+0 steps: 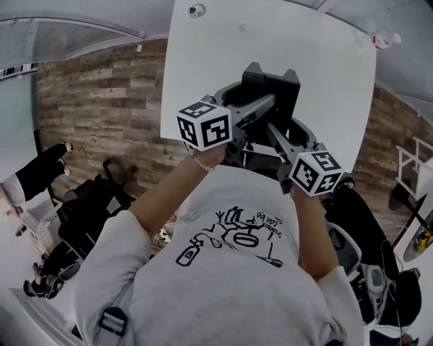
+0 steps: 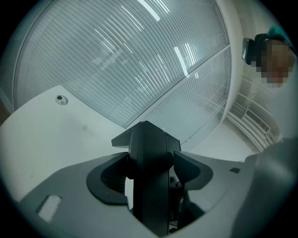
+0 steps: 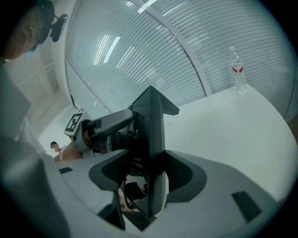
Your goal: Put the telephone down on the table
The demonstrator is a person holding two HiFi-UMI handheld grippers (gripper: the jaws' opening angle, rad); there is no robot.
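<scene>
A black telephone (image 1: pixel 273 85) hangs over the near edge of the white table (image 1: pixel 223 47), held from both sides. My left gripper (image 1: pixel 252 112) is shut on its left side and my right gripper (image 1: pixel 280 138) on its right. In the left gripper view the telephone (image 2: pixel 148 158) stands upright, pinched between the jaws of the left gripper (image 2: pixel 151 173), with the table (image 2: pixel 46 130) behind. In the right gripper view the telephone (image 3: pixel 150 130) is clamped in the right gripper (image 3: pixel 149 173), and the left gripper's arm (image 3: pixel 107 123) reaches it from the far side.
A water bottle (image 3: pixel 237 69) stands at the table's far corner (image 1: pixel 383 40). A small round fitting (image 1: pixel 196 9) sits near the opposite far edge. Office chairs (image 1: pixel 88 203) and a seated person (image 1: pixel 34 176) are on the wooden floor at left; another chair (image 1: pixel 358 230) is at right.
</scene>
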